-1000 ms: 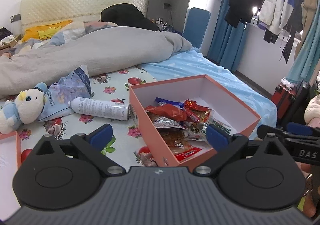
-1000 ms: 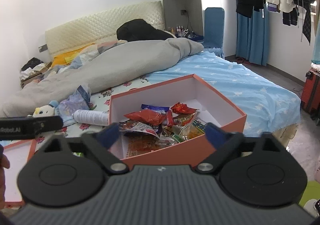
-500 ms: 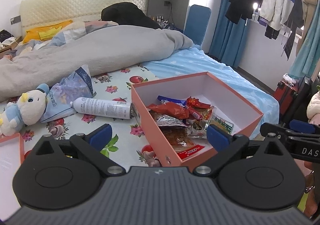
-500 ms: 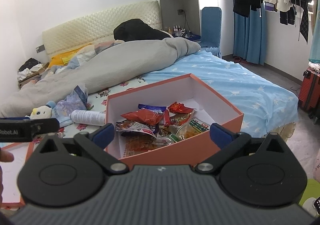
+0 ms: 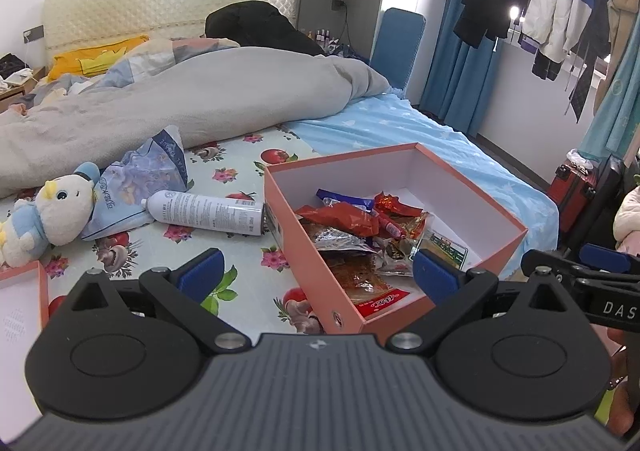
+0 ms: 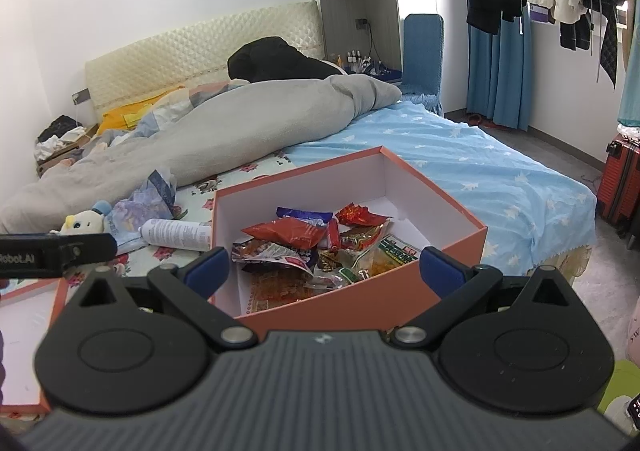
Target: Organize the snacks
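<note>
Both the left gripper [image 5: 316, 271] and right gripper [image 6: 325, 267] are held wide open and empty. Directly ahead of each, the orange box [image 6: 360, 301] is found on the bed [image 5: 240, 263], snack packets [image 6: 316, 247] heaped inside.

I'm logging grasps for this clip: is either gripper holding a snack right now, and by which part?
Nothing is held. The left gripper and right gripper are both open and empty; the snack packets lie in the orange box.
</note>
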`<state>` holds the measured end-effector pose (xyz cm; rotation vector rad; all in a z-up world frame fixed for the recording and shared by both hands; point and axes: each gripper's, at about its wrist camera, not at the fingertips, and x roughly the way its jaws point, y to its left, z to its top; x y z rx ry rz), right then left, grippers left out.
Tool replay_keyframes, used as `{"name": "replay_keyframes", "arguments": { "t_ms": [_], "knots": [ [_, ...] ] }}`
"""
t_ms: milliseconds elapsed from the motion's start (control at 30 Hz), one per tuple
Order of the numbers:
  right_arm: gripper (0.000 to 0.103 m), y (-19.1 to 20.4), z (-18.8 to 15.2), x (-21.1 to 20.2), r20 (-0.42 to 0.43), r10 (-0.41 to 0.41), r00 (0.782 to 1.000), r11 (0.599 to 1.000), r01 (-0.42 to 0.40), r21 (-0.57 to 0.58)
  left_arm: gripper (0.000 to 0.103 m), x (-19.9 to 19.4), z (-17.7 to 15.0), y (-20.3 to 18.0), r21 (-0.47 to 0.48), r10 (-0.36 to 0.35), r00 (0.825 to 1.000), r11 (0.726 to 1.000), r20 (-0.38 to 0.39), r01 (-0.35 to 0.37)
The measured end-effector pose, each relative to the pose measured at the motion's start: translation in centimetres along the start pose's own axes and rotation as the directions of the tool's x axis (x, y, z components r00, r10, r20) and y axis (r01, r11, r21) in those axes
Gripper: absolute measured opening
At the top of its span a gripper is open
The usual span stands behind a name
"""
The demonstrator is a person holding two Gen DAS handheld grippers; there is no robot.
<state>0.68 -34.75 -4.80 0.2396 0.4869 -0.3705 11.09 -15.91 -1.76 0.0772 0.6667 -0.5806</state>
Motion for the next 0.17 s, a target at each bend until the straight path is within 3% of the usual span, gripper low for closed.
{"name": "replay_keyframes", "arguments": {
  "t_ms": [167],
  "knots": [
    [0.103,-0.07,0.03,-0.04,0.010,0.000,1.000,1.000,0.000,-0.001,0.102,0.21,-0.03,0.11,-0.005,0.002,1.000,1.000,-0.005,-0.002]
  ]
}}
